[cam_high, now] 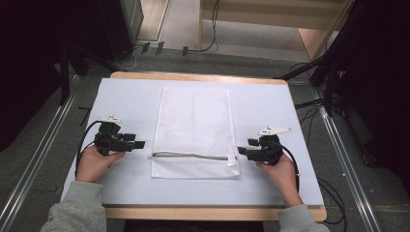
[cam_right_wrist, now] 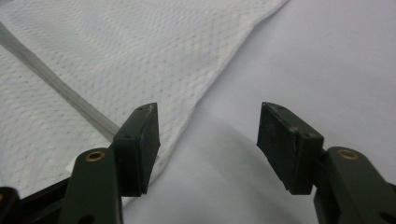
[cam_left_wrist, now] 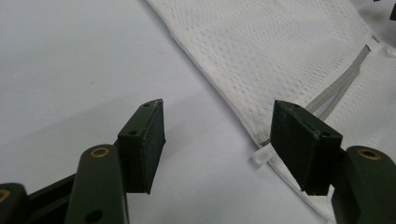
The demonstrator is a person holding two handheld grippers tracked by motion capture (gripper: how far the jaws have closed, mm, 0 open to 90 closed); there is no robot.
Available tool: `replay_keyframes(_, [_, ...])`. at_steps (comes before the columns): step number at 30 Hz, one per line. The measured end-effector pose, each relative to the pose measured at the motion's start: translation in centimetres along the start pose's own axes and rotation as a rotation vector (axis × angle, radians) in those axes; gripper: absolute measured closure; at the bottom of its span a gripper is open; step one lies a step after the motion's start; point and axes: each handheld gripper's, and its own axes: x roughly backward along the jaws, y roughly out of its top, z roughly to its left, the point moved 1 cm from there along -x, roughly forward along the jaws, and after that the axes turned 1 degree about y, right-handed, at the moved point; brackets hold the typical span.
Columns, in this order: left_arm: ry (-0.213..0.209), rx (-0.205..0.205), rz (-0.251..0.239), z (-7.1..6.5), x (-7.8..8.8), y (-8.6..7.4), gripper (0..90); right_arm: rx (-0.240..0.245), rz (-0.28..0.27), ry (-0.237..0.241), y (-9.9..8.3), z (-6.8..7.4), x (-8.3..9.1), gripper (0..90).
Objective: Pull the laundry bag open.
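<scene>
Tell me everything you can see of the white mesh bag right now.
The white mesh laundry bag lies flat at the middle of the table, long side running away from the person. A grey zipper crosses it near the near end, apparently closed, its pull unclear. The left gripper and right gripper, both open, flank the zipper's ends without touching it.

The left gripper (cam_high: 137, 143) sits just beside the left edge of the mesh bag (cam_high: 194, 130), jaws spread apart and pointing toward it. The right gripper (cam_high: 241, 151) sits just beside the bag's right edge, jaws likewise apart, aimed inward. Each hand grips from behind.
</scene>
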Motion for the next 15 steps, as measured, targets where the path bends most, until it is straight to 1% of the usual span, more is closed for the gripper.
replay_keyframes(8, [0.031,0.025,-0.004,0.8,0.2,-0.1,35.5,-0.048,-0.014,-0.046,-0.3,-1.7,0.6,38.3])
replay_keyframes(11, [0.039,0.035,-0.008,1.1,0.3,-0.2,34.4,-0.049,-0.018,-0.063,-0.4,-2.2,0.8,38.2])
replay_keyframes(12, [0.044,0.037,-0.007,1.2,0.3,-0.2,34.3,-0.061,-0.019,-0.066,-0.4,-2.3,0.9,38.2])
replay_keyframes(15, [0.050,0.044,-0.006,1.4,0.3,-0.2,33.9,-0.071,-0.020,-0.076,-0.5,-2.7,1.0,38.1])
